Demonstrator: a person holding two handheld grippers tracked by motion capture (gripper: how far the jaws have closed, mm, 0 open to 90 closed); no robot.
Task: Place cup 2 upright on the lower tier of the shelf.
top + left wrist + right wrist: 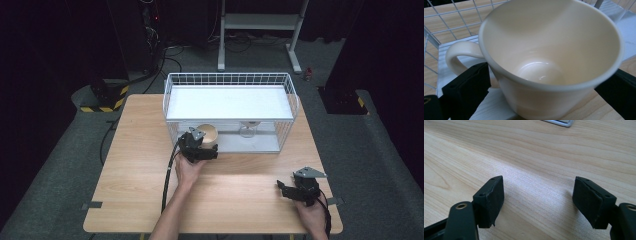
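Observation:
A cream mug (208, 133) with a handle (459, 53) stands at the front left opening of the white wire basket (230, 76), under its white shelf. My left gripper (205, 145) reaches in from the front, with one black jaw on each side of the mug (549, 50). The pads sit right at its wall and I see no clear squeeze. The mug is empty inside. Near the table's front right corner, my right gripper (281, 187) rests low over the bare wood, open, with nothing between its fingertips (539, 195).
The basket's white shelf board (227, 102) covers its top level. A small clear glass (248, 129) stands below it, right of the mug. The wooden table (150, 175) lies in front. Cables and a metal stand (260, 22) are on the floor behind.

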